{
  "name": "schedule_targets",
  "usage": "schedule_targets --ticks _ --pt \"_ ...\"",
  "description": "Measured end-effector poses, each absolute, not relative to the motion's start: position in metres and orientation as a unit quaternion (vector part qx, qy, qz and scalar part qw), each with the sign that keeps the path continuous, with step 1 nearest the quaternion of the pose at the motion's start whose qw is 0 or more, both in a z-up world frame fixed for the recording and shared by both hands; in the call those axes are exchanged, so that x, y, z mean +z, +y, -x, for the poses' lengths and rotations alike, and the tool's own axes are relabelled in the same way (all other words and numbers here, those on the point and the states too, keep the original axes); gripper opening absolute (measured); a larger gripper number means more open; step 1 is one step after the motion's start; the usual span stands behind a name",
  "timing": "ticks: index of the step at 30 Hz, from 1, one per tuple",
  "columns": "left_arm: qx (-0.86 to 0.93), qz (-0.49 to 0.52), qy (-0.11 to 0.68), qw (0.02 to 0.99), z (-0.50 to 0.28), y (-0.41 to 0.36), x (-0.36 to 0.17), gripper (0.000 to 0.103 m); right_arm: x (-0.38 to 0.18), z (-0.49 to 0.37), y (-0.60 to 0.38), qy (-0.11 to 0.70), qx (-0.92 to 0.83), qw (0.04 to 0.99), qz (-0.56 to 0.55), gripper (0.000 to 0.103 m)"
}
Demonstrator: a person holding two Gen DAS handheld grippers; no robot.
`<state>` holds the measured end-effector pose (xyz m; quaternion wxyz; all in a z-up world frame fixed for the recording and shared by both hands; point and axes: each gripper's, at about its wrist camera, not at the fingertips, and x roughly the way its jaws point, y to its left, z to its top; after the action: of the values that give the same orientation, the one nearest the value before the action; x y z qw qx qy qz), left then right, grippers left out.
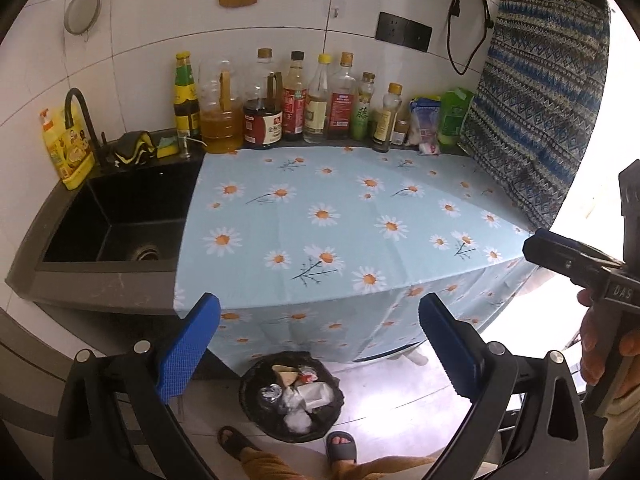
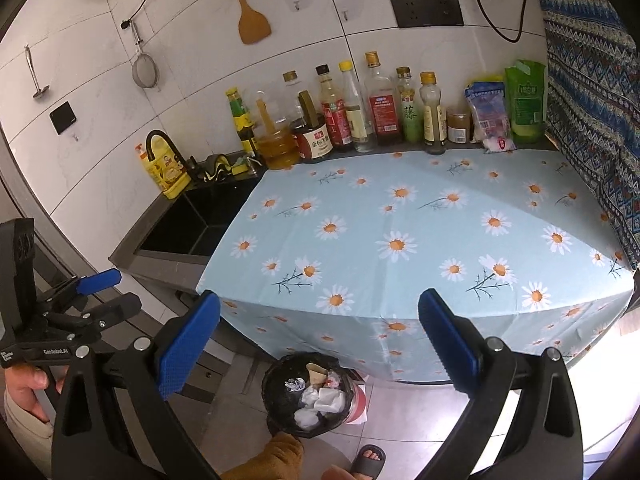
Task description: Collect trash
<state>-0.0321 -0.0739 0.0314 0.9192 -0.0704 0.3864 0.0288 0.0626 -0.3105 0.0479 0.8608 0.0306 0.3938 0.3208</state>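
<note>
Both the left tongs (image 1: 320,344) and right tongs (image 2: 320,344) are standing spread and empty, hovering above the trash (image 1: 298,394) lying in the floor bin (image 1: 256,384).

A light-blue tablecloth printed with white daisies (image 1: 320,216) covered the counter and served as the landmark. To its left lay a black rectangular sink (image 1: 120,216) with a black curved tap (image 1: 82,116) and a yellow dish-soap bottle (image 1: 66,148) behind it. Along the cloth's far edge stood a row of glass condiment bottles (image 1: 296,100) and a green plastic pouch (image 2: 525,100). Above, on the white tiled wall (image 1: 160,20), hung a wooden spatula (image 2: 252,16) and a metal mesh strainer (image 1: 82,10). To the cloth's right hung a blue patterned fabric (image 1: 540,112).
</note>
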Motion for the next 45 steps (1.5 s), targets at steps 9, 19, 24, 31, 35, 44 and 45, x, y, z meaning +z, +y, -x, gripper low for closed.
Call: schedule_targets --ticks 9,19,24,31,35,44,45 --pt "0.039 0.081 0.386 0.918 0.036 -0.065 0.031 0.096 0.049 -0.055 -0.298 0.393 0.329 0.858 -0.021 0.098" --pt "0.050 0.085 0.378 0.921 0.037 -0.063 0.036 0.096 0.043 -0.054 -0.293 0.400 0.334 0.853 -0.025 0.098" --pt "0.050 0.088 0.380 0.919 0.033 -0.061 0.032 0.096 0.041 -0.055 -0.290 0.403 0.335 0.851 -0.023 0.098" --pt "0.050 0.088 0.381 0.919 0.031 -0.061 0.031 0.096 0.038 -0.059 -0.291 0.407 0.334 0.850 -0.026 0.098" --pt "0.047 0.088 0.382 0.919 0.028 -0.063 0.029 0.096 0.038 -0.062 -0.292 0.408 0.333 0.850 -0.026 0.098" --pt "0.040 0.084 0.386 0.918 0.022 -0.070 0.028 0.096 0.032 -0.064 -0.295 0.415 0.330 0.848 -0.030 0.098" --pt "0.040 0.082 0.387 0.918 0.021 -0.071 0.027 0.096 0.032 -0.064 -0.296 0.415 0.330 0.847 -0.031 0.098"
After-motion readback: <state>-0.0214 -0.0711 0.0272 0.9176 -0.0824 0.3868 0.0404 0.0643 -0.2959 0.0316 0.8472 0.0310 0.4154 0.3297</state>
